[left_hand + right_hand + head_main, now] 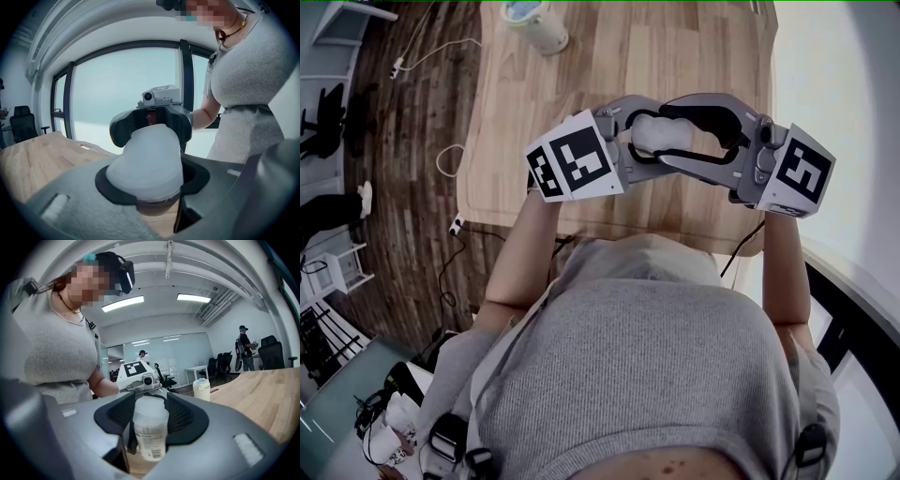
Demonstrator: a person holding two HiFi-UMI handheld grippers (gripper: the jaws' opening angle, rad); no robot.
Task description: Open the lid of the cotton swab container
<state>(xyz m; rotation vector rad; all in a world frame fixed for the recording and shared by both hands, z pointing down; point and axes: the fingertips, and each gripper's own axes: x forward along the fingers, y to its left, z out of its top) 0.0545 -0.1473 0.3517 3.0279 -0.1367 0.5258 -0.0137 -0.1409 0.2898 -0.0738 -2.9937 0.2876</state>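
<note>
1. Grey left gripper (150, 180) is clenched on the frosted end of the container (664, 131), which I take for the lid (145, 159).
2. Container hangs in the air between both grippers, above the wooden table (581, 66), close to the person's chest.
3. Right gripper (150, 420) is clamped round the labelled body.
4. Both holds are made, but the lid looks seated. By my reckoning the twist or pull is yet to do.

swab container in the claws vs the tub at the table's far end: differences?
The swab container is held in the air by the left claw and right claw; the tub stands on the table. The swab container's lid is white, the tub's bluish. Both are pale, round, capped.
</note>
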